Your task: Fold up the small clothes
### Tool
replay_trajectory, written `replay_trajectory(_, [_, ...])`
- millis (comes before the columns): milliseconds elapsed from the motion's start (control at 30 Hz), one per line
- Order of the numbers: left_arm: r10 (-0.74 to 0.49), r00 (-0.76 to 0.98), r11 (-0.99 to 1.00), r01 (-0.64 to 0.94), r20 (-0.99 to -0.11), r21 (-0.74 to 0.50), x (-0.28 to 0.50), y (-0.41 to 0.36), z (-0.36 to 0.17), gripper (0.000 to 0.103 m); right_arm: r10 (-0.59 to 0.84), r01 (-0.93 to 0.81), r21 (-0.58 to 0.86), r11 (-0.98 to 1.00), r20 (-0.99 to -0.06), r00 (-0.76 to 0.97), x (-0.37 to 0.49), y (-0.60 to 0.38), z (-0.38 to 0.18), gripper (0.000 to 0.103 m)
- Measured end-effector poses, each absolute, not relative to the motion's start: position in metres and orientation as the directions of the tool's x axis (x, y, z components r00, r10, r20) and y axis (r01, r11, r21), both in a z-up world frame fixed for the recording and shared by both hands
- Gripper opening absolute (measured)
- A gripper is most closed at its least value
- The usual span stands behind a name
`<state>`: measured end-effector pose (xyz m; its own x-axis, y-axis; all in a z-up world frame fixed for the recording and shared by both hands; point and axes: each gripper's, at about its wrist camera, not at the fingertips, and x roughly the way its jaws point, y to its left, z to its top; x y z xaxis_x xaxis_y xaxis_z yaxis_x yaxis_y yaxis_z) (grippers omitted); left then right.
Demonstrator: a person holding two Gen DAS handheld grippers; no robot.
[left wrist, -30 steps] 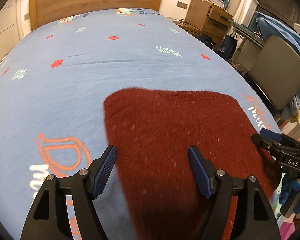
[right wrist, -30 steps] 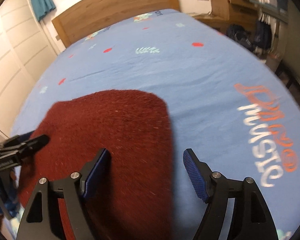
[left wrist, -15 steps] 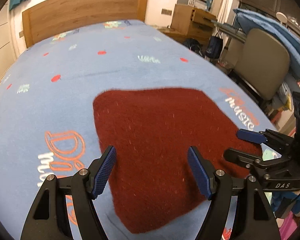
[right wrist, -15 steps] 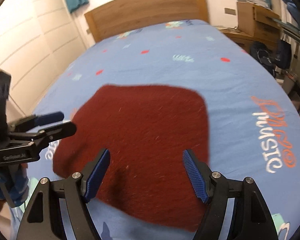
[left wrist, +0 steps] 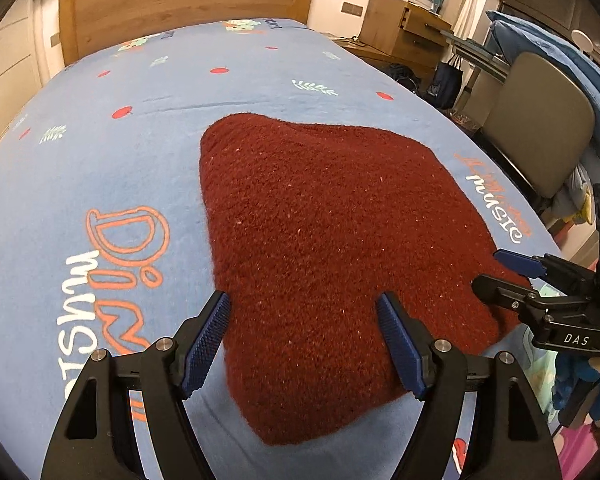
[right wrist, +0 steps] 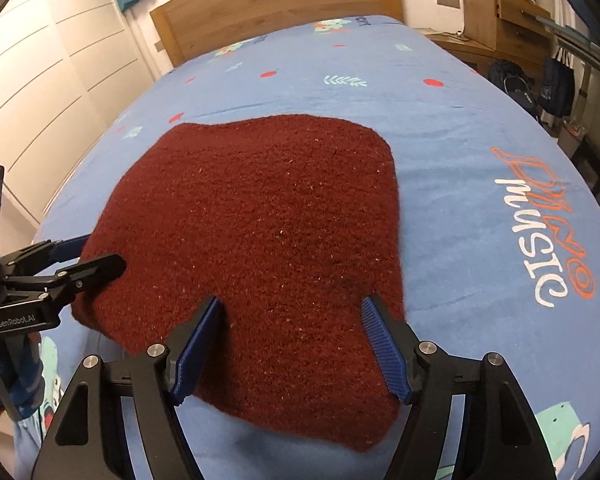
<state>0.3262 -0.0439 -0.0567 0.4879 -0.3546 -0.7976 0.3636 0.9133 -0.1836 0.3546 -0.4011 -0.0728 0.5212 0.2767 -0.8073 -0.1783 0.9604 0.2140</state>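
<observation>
A dark red fuzzy knit garment (left wrist: 332, 232) lies flat on the blue printed bedspread (left wrist: 100, 132); it also shows in the right wrist view (right wrist: 260, 220). My left gripper (left wrist: 304, 320) is open and empty, held above the garment's near left part. My right gripper (right wrist: 292, 320) is open and empty above the garment's near right part. The right gripper shows at the right of the left wrist view (left wrist: 512, 276), jaws apart at the garment's edge. The left gripper shows at the left of the right wrist view (right wrist: 80, 260), beside the garment's left edge.
A wooden headboard (left wrist: 180, 0) stands at the far end of the bed. A grey chair (left wrist: 540, 128), a wooden cabinet (left wrist: 404, 28) and bags stand to the right of the bed. White wardrobe panels (right wrist: 40, 80) are on the left.
Both grippers have pulled back and up from the garment, staying open. The garment now lies spread flat with its near edge in view.
</observation>
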Motion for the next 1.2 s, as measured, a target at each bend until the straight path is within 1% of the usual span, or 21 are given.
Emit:
replay_trajectory(233, [-0.378, 0.491, 0.911, 0.348, -0.785, -0.221, 0.316, -0.032, -0.056, 0.071, 0.268, -0.172, 0.208, 0.963, -0.813, 0.517, 0.350, -0.407, -0.066, 0.072])
replay_trajectory(400, [-0.366, 0.528, 0.915, 0.353, -0.766, -0.194, 0.307, -0.029, -0.045, 0.071, 0.247, -0.143, 0.202, 0.969, -0.812, 0.528, 0.345, -0.416, -0.059, 0.072])
replay_trajectory(533, [-0.367, 0.549, 0.915, 0.361, -0.751, -0.183, 0.305, -0.026, -0.037, 0.071, 0.264, -0.099, 0.252, 0.963, -0.794, 0.547, 0.346, -0.429, -0.051, 0.072])
replay_trajectory(600, [-0.368, 0.555, 0.914, 0.363, -0.746, -0.181, 0.306, -0.025, -0.034, 0.075, 0.272, -0.086, 0.271, 0.959, -0.787, 0.554, 0.348, -0.433, -0.049, 0.074])
replay_trajectory(667, [-0.365, 0.561, 0.915, 0.362, -0.743, -0.177, 0.309, -0.023, -0.031, 0.077, 0.287, -0.079, 0.294, 0.953, -0.781, 0.554, 0.351, -0.433, -0.048, 0.074])
replay_trajectory(800, [-0.365, 0.559, 0.915, 0.362, -0.744, -0.177, 0.317, -0.022, -0.030, 0.077, 0.317, -0.059, 0.340, 0.939, -0.780, 0.540, 0.361, -0.435, -0.051, 0.075])
replay_trajectory(967, [-0.366, 0.551, 0.915, 0.362, -0.750, -0.180, 0.325, -0.024, -0.034, 0.078, 0.352, -0.042, 0.386, 0.921, -0.783, 0.513, 0.371, -0.435, -0.060, 0.079])
replay_trajectory(1033, [-0.376, 0.537, 0.912, 0.360, -0.755, -0.199, 0.331, -0.022, -0.038, 0.079, 0.366, -0.039, 0.401, 0.915, -0.787, 0.496, 0.374, -0.435, -0.064, 0.080])
replay_trajectory(1200, [-0.441, 0.473, 0.893, 0.318, -0.763, -0.319, 0.351, -0.011, -0.053, 0.082, 0.420, -0.017, 0.457, 0.889, -0.802, 0.425, 0.384, -0.438, -0.084, 0.081])
